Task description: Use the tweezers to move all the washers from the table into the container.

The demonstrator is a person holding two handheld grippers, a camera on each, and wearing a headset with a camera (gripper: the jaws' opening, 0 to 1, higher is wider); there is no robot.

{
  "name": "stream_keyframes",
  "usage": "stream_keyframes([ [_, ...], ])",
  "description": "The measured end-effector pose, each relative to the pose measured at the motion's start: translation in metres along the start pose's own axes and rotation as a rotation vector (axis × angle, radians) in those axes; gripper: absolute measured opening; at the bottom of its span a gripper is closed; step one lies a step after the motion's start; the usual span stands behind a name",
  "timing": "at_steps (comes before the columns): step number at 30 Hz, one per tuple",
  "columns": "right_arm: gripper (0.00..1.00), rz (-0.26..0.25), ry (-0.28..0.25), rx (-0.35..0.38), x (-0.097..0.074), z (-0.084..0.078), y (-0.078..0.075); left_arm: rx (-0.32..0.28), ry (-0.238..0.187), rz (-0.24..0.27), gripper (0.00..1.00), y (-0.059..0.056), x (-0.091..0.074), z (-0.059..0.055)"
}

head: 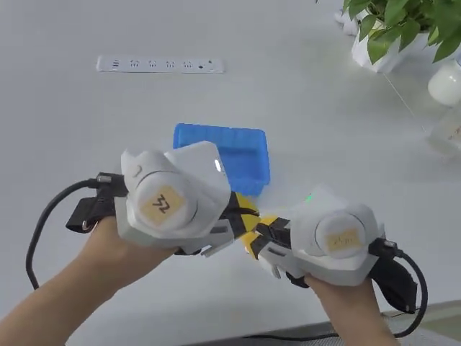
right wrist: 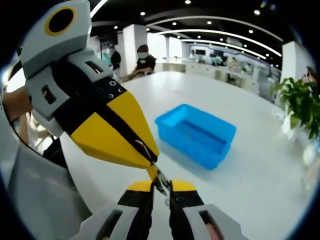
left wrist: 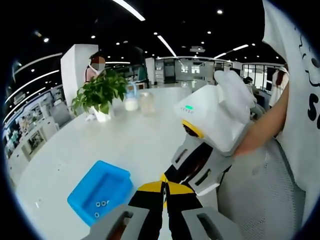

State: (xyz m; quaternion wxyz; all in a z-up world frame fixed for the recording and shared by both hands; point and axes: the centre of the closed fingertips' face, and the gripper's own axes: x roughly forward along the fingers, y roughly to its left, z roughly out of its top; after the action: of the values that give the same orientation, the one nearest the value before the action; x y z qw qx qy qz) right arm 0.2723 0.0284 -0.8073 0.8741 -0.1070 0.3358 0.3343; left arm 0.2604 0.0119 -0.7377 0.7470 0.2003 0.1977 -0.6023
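The blue container sits on the white table just beyond both grippers. Several small washers lie inside it. My left gripper and right gripper point at each other, yellow tips almost touching. In the right gripper view the thin metal tweezers stick out of the left gripper's shut jaws and run down between my right gripper's own jaws, which are closed around them. In the left gripper view my left gripper is shut, and the tweezers are hidden there.
A white power strip lies at the far side of the table. A potted plant and white bottles stand at the far right. A black cable trails from the left gripper.
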Motion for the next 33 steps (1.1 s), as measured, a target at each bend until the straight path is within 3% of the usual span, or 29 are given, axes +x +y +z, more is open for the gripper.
stream_keyframes([
  [8, 0.08, 0.015, 0.026, 0.032, 0.004, -0.012, -0.002, -0.017, 0.006, -0.016, 0.00, -0.005, 0.007, -0.008],
  [11, 0.08, 0.009, 0.034, 0.010, 0.004, -0.013, -0.004, -0.024, -0.001, -0.019, 0.00, -0.004, 0.010, -0.010],
  [17, 0.09, 0.021, 0.050, 0.005, 0.011, -0.020, -0.004, 0.011, 0.034, -0.017, 0.00, -0.007, 0.015, -0.017],
  [28, 0.09, 0.021, 0.054, -0.002, 0.012, -0.020, -0.007, -0.017, 0.017, -0.011, 0.00, -0.002, 0.019, -0.016],
  [33, 0.08, 0.015, 0.070, -0.051, 0.015, -0.022, -0.009, -0.017, 0.014, -0.013, 0.00, -0.003, 0.020, -0.014],
])
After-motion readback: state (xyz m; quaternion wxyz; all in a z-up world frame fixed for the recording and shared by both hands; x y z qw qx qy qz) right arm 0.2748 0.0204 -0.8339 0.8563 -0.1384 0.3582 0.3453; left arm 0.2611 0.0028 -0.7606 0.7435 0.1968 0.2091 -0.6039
